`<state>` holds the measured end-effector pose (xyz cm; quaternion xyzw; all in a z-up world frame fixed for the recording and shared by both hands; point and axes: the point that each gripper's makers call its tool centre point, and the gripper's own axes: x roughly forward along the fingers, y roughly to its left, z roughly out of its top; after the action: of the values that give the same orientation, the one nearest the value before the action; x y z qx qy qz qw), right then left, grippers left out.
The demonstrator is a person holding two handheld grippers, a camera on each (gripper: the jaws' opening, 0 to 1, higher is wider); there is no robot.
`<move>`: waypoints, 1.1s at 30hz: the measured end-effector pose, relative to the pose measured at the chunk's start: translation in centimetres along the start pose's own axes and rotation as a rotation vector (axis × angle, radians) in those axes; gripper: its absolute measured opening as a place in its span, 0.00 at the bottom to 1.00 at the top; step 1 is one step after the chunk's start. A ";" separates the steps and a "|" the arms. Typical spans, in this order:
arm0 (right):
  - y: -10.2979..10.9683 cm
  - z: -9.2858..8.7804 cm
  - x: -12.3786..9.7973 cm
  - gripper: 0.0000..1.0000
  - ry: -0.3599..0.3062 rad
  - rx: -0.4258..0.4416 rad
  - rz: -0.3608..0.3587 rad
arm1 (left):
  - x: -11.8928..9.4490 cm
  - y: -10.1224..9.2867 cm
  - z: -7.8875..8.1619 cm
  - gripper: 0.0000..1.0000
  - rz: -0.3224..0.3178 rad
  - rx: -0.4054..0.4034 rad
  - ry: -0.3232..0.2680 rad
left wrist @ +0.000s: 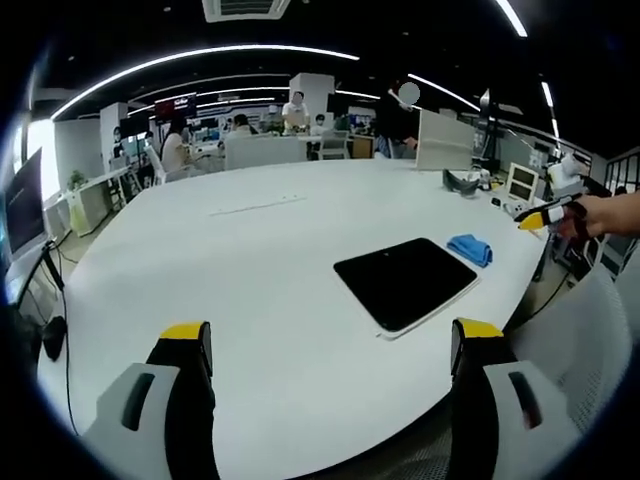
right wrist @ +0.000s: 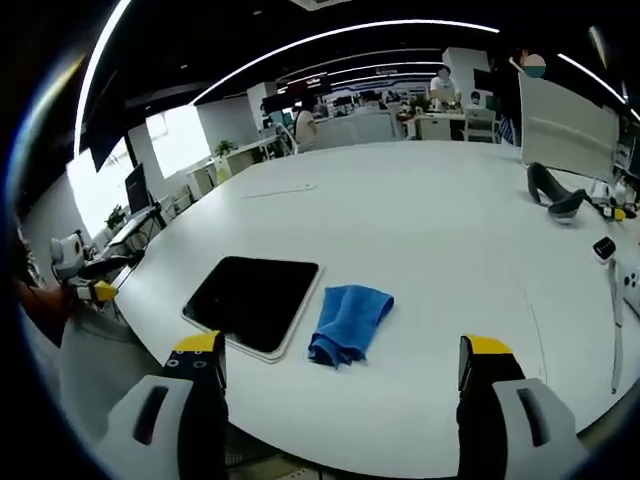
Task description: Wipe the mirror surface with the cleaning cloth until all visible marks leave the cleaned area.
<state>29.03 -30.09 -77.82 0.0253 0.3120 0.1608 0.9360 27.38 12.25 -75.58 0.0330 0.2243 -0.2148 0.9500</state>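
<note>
Bench [left wrist: 300, 260] first: a wide white top, curved at its near edge, carrying both of the task's things close to that edge. On it lies the mirror [right wrist: 254, 298], a flat dark rectangle with a pale border, resting face up; in the left gripper view the mirror [left wrist: 408, 281] sits ahead and to the right of that gripper's line. Just beside it, along one of its edges and apparently not on the glass, lies the cleaning cloth [right wrist: 349, 323], a small blue bundle loosely folded, its longer run pointing roughly away from the camera. In the left gripper view the cloth [left wrist: 470, 248] lies beyond the mirror, on its far right side.

The right gripper [right wrist: 340, 375] is the nearer one: the cloth lies almost straight ahead between its fingers [right wrist: 200, 385], slightly left of centre, with the mirror further left. Its fingers are spread wide and hold nothing. The left gripper [left wrist: 335, 360] is likewise spread and empty, and sits farther from the cloth, with the mirror in between.

Judging from this, the cloth is not yet picked up, and the right gripper looks best placed to reach forward and down onto it.
</note>
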 end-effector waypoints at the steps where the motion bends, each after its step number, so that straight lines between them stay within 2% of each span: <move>1: 0.0 0.2 0.0 0.96 -0.012 -0.018 0.001 | 0.1 0.0 -0.2 0.99 0.000 0.002 0.007; 3: 0.3 -0.3 0.1 0.97 0.019 0.034 0.016 | 0.0 0.1 -0.2 0.99 0.008 0.009 0.001; 5: -0.1 -0.2 0.2 0.97 0.011 0.023 0.000 | 0.0 0.2 -0.1 0.99 0.013 0.016 -0.007; 9: -0.1 0.1 -0.2 0.94 -0.008 0.036 -0.012 | 0.0 0.7 -0.7 0.99 0.019 0.018 0.017; 10: -0.1 -0.1 -0.1 0.94 -0.001 0.027 -0.011 | 0.0 1.0 -0.7 0.99 0.037 0.013 0.020; 18: 0.3 -0.1 0.1 0.94 0.016 0.029 -0.008 | -0.1 1.1 -0.8 0.99 0.040 0.021 0.010; 21: 0.6 -0.2 -0.1 0.93 0.033 0.035 -0.004 | 0.2 0.7 -1.3 0.99 0.039 0.050 0.034; 27: 0.2 0.0 -0.5 0.93 0.027 0.047 -0.014 | 0.1 0.8 -1.3 0.99 0.044 0.054 0.037; 33: 0.4 1.1 -1.0 0.93 0.012 0.041 -0.014 | 0.2 0.6 -1.2 0.99 0.035 0.059 0.039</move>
<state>28.83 -30.00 -76.29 0.0411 0.3211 0.1481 0.9345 27.30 12.94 -76.79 0.0688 0.2357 -0.2041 0.9477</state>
